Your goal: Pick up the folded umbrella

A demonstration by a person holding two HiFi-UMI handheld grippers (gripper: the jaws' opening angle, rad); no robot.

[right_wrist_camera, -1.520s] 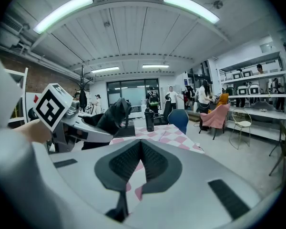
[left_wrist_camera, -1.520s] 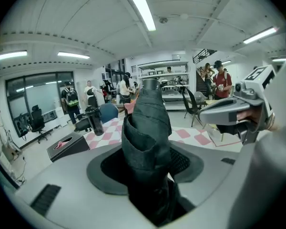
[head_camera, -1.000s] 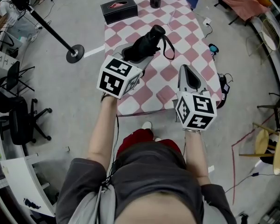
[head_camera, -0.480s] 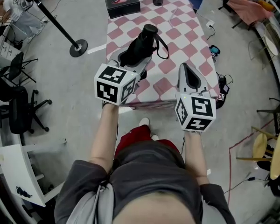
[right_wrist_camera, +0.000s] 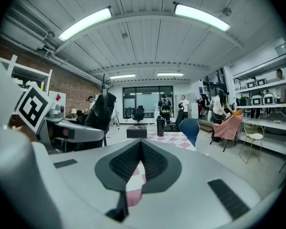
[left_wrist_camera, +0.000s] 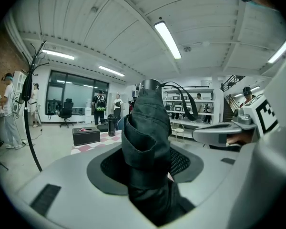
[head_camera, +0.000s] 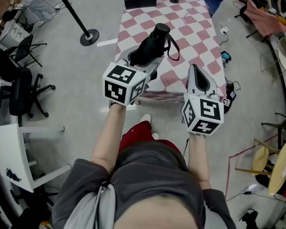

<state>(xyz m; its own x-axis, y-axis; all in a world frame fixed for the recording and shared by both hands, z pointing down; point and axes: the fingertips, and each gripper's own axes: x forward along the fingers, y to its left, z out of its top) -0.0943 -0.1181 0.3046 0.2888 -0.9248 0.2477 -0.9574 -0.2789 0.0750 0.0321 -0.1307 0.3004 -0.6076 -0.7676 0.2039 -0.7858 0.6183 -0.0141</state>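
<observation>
Partly out of sight inside left hand-held gripper (left_wrist_camera: pixel 150 154): folded umbrella (left_wrist_camera: pixel 148 118).

The black folded cloth umbrella (head_camera: pixel 152 44) is looking matt and creased. The pink-and-white checked cloth (head_camera: pixel 190 30) over the counter (head_camera: pixel 169 96) is lying smooth.

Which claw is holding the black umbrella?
The left claw: the folded umbrella stands between its jaws. The right claw is shut on nothing.
</observation>
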